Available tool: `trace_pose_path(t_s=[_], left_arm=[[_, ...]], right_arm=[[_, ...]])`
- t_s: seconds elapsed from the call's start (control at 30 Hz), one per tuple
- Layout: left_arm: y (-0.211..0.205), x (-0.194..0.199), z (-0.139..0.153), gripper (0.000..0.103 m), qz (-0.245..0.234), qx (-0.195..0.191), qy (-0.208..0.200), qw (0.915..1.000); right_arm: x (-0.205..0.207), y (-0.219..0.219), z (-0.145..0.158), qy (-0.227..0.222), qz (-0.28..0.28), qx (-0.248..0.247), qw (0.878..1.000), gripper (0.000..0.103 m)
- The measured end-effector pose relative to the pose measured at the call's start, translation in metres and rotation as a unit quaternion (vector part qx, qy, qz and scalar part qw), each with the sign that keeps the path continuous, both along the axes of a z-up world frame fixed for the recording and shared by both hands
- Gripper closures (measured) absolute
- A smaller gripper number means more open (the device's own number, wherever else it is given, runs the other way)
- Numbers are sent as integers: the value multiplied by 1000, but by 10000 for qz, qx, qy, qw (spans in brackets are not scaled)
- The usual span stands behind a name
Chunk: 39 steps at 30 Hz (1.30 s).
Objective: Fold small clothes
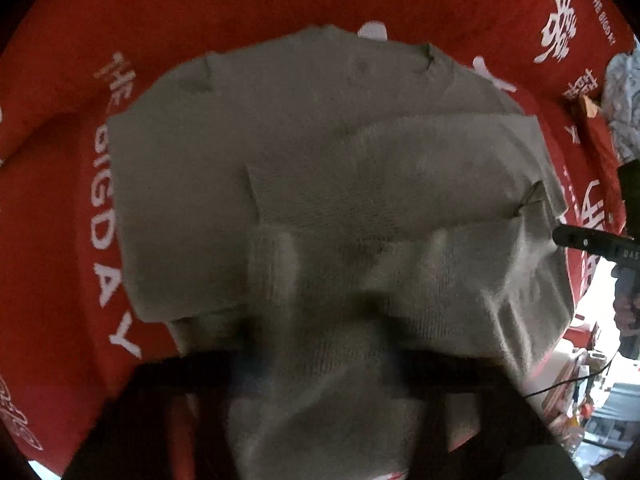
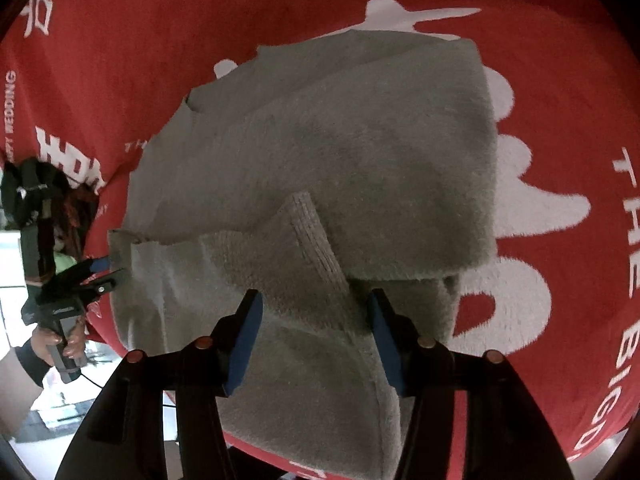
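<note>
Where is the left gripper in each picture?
Left wrist view: left gripper at bottom centre, its dark arms pinching the grey garment.
Right wrist view: left gripper at the left edge, closed on the garment's corner.
Shared landmark: the red cloth with white letters.

Both tongs are black plastic. The right tongs (image 2: 316,320) carry blue pads on the inner faces of their fingers, with round copper-coloured screw heads along the arms behind them. The left tongs (image 2: 114,270) have the same blue pad, a silver screw, a grey pistol handle with a thin black cable trailing off it, and a dark cuff at the person's wrist (image 2: 30,356).
</note>
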<state>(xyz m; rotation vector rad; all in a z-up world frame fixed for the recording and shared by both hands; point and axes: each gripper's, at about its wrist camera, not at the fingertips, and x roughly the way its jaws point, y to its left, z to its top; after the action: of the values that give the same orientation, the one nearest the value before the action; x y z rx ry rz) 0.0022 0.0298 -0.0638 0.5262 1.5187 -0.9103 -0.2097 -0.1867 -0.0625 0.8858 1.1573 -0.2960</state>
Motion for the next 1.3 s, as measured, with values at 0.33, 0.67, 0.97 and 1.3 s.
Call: trace_pose_path(t_s=[0.33,0.67,0.97,1.3], left_arm=[[32,8,80,95,440,-965,-265,9940],[-27,85,85,95,911,-1229,-1159,9814],[-59,110,-9,94,1265,-333,-1306,9828],[-17,145,10,31,1772,352,-2094,9610]], right_arm=[[-14,14,64,-475,-8,-648,9968,97],[56,-45,118,-796,-16,-1724,9818,97],[115,-89,24,-26,-246,-1415,9896,97],[99,-103,17,501,-797,-1467,9847,95]])
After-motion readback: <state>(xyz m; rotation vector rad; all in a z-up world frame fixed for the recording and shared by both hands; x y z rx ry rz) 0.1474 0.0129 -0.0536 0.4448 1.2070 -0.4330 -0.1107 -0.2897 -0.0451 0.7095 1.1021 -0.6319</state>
